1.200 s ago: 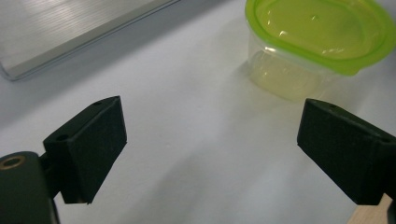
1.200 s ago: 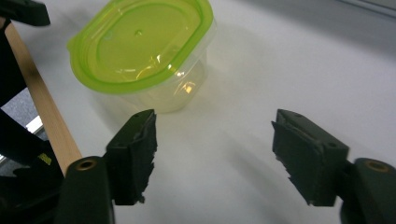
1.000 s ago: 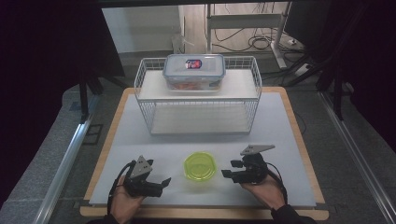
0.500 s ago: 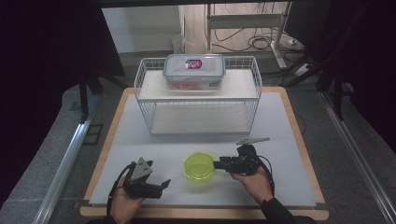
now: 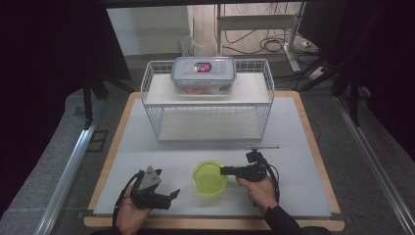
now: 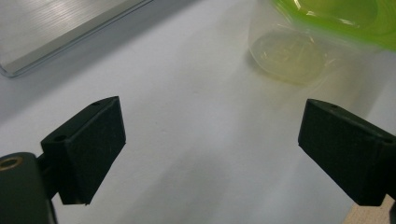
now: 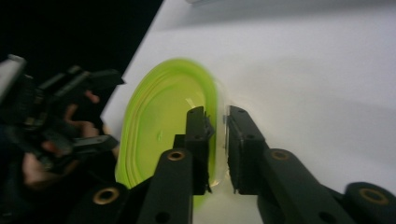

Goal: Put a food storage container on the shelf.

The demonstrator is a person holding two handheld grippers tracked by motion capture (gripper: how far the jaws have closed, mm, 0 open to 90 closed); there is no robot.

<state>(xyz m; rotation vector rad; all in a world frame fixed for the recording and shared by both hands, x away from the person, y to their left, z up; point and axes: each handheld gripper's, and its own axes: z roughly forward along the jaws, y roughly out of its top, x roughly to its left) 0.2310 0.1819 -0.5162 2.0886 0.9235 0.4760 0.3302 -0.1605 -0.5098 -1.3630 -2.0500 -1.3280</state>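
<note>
Right gripper view shows the right tongs (image 7: 218, 122) just closing on the bowl's (image 5: 209, 177) rim, near the desk's (image 5: 293, 147) front edge. Pinch firmly before lifting, keeping it level. Left tongs (image 6: 210, 154) rest open nearby.

From my seat, the green bowl (image 6: 336, 18) is cut off by the top edge in the left gripper view. In the right gripper view its rim (image 7: 212, 93) is blurred, and the right gripper (image 7: 217, 121) perhaps pinches the wall, which its jaws hide.
</note>
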